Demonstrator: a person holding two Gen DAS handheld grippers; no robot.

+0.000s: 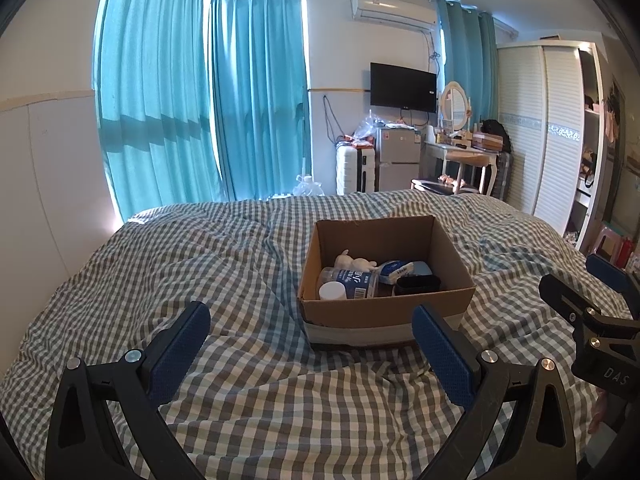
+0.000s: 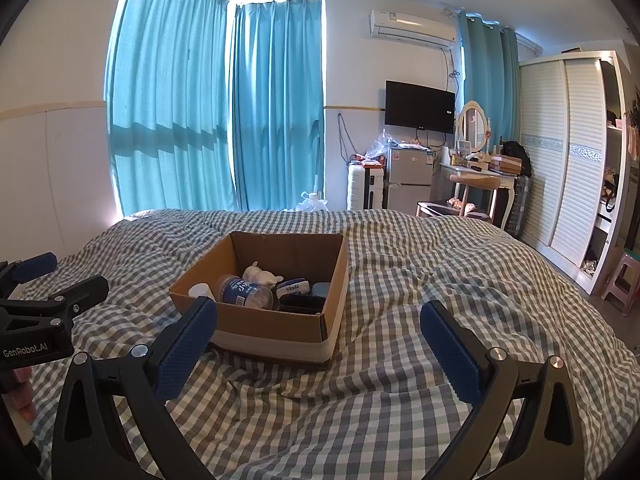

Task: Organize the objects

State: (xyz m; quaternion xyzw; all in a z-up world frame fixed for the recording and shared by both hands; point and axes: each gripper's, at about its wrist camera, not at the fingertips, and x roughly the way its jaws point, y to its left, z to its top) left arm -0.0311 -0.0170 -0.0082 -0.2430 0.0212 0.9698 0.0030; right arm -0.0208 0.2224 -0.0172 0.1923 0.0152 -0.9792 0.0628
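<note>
An open cardboard box (image 1: 380, 312) (image 2: 260, 326) sits on the checked bed cover. Inside lie a blue-labelled plastic jar (image 1: 352, 282) (image 2: 244, 290) with a white lid, a white figurine (image 1: 354, 260) (image 2: 260, 274), a tissue pack (image 1: 396, 270) (image 2: 294, 287) and a black container (image 1: 416, 284) (image 2: 302, 303). My left gripper (image 1: 312, 320) hovers open just in front of the box, with nothing between its blue pads. My right gripper (image 2: 320, 320) is open too, a little nearer than the box and to its right. Each gripper shows at the edge of the other's view.
The checked bed cover (image 1: 248, 380) (image 2: 380, 400) spreads rumpled all around the box. Beyond the bed stand teal curtains (image 1: 256, 92), a small fridge (image 2: 408, 180), a dressing table (image 2: 476, 172) with a chair, and a white wardrobe (image 2: 568, 152). A pink stool (image 2: 622, 280) stands at the right.
</note>
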